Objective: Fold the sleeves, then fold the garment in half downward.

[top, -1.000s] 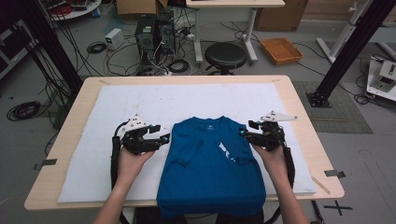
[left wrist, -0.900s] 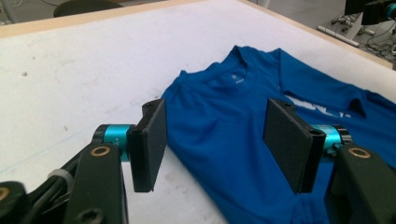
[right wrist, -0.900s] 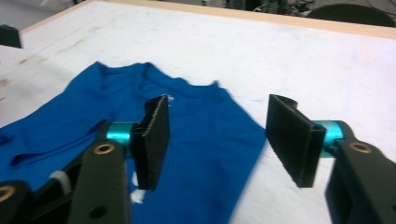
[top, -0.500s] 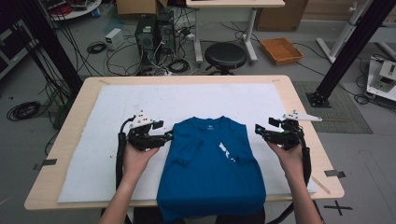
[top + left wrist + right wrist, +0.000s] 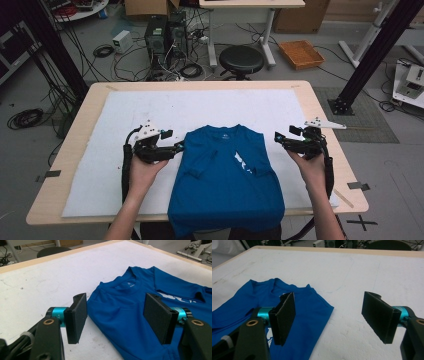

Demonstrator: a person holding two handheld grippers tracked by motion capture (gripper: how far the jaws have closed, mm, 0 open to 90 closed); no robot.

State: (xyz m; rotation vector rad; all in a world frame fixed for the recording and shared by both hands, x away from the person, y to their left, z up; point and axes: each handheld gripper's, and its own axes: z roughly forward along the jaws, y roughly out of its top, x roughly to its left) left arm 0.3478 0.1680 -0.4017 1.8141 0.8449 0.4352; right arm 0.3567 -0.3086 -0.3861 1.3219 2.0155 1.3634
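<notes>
High view: left gripper [image 5: 175,148] sits at the left edge of the folded blue cotton T-shirt [image 5: 225,180], jaws wide apart, nothing between them, much as a second ago. T-shirt lies mid-table on the white padded sheet [image 5: 100,170], hem over the near edge of the wooden table [image 5: 80,107]. Right gripper [image 5: 281,138], equally wide open and empty, has drawn off rightward; the fold looks released.

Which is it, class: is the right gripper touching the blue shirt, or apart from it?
Apart. In the high view, bare white mat separates the right gripper from the blue shirt; the right gripper view shows its jaws open with nothing between them.
</notes>
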